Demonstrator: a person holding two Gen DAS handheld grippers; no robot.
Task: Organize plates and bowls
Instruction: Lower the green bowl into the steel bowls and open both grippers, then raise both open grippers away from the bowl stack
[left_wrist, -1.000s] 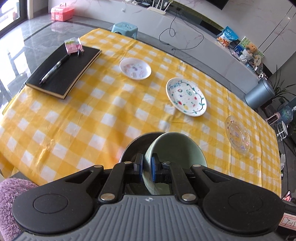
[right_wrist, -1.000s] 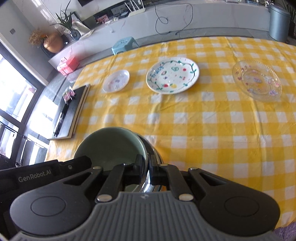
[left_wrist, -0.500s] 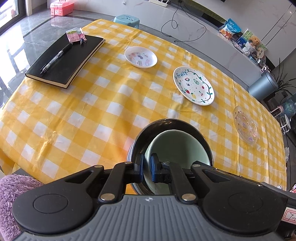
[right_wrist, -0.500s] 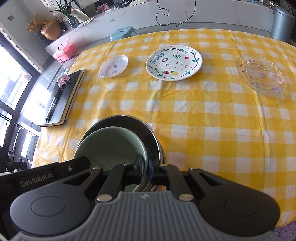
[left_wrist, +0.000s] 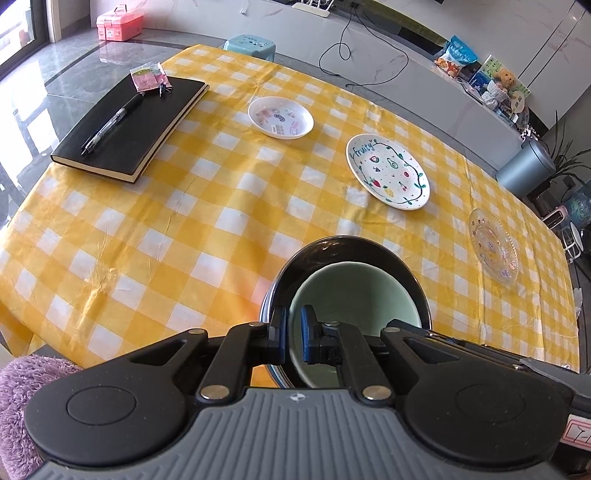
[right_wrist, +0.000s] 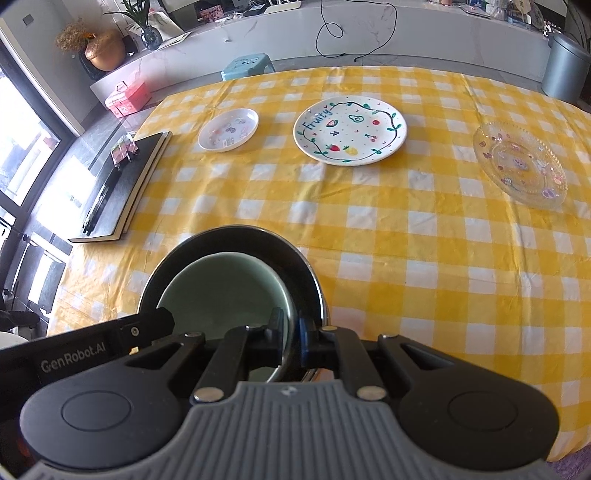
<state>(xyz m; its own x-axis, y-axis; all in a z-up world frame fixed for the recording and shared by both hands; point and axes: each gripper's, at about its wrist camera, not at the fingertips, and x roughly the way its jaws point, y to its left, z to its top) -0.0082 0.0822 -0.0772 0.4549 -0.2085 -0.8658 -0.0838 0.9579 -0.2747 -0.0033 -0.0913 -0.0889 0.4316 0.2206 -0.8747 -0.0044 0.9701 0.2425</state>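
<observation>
A: Where are the bowls?

B: The green bowl (left_wrist: 354, 291) sits inside the black bowl (left_wrist: 332, 251), at the near edge of the table (left_wrist: 221, 206) with the yellow checked cloth. Both grippers are at them, one on each side.

A: How do the jaws stand?

B: The left gripper (left_wrist: 293, 334) has its jaws almost together, and they pinch the rim of the green bowl on the left side: one pad is outside this rim, one inside. The right gripper (right_wrist: 291, 338) holds the right side in the same way, with the green rim between its pads. Its jaws have just been opening a little (the gap is only slightly wider), but the rim is between them and the pads look to touch it.

A: And the plates?

B: Three, in a row across the far half of the table. The small white plate (left_wrist: 280, 117) is near the notebook (left_wrist: 129, 125). The plate with the word "Fruity" (right_wrist: 350, 129) is in the middle. The clear glass plate (right_wrist: 519, 162) lies toward the right edge. All three lie flat and apart from each other.

A: Something else on the table?

B: A pen (left_wrist: 110, 125) lies on the notebook, with a small pink packet (left_wrist: 147, 75) at its far corner.
</observation>
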